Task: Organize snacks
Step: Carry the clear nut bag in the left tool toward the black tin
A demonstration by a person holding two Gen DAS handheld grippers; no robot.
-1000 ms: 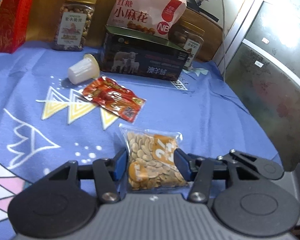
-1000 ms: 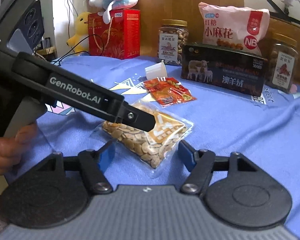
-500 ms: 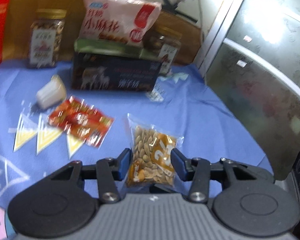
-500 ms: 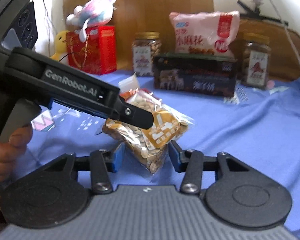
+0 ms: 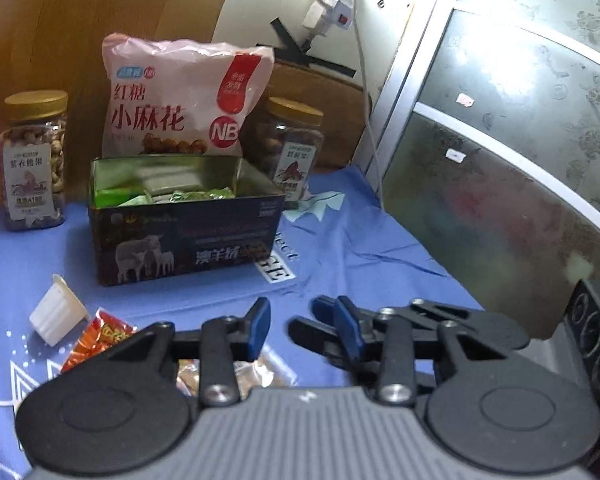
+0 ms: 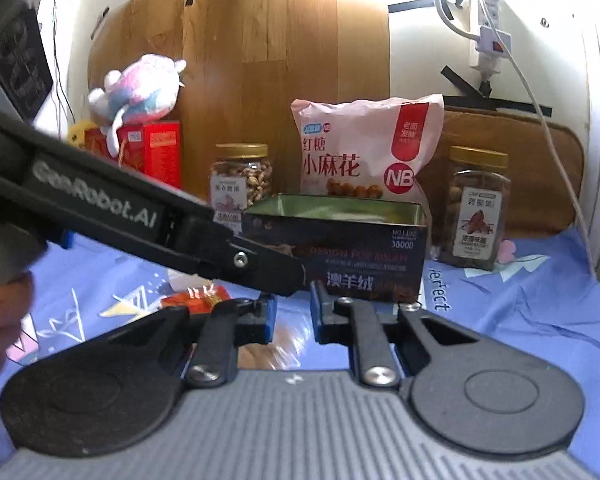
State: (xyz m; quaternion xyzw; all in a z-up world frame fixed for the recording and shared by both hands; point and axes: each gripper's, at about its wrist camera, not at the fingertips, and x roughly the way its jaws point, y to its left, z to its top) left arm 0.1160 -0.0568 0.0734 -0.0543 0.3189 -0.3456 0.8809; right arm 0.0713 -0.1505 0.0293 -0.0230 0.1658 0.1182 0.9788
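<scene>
The left tool (image 5: 302,320) sits low in the centre of its own view with its jaws narrow and closing. Between its blue pads (image 5: 260,326) only the blue printed cloth (image 5: 360,248) shows, and nothing is pressed there. The clear packet of seeds (image 5: 260,372) lies lower, mostly hidden behind the tool's left finger near its base. I cannot tell whether it touches that finger.

The right tool (image 6: 294,308) is also narrow and closing, with only a slim gap between its pads. A blurred tan patch low in that gap looks like the same packet. I cannot tell whether the pads grip it. The left tool's black arm crosses the right wrist view from the left edge, and its tip ends just above the right tool's left finger. A person's hand (image 6: 0,320) shows at the left edge.

Beyond both tools stands the open dark tin box (image 5: 188,240), with green wrapped pieces inside. A red snack packet (image 5: 100,336) and a tipped white cup (image 5: 56,316) lie at lower left, touching each other.
</scene>
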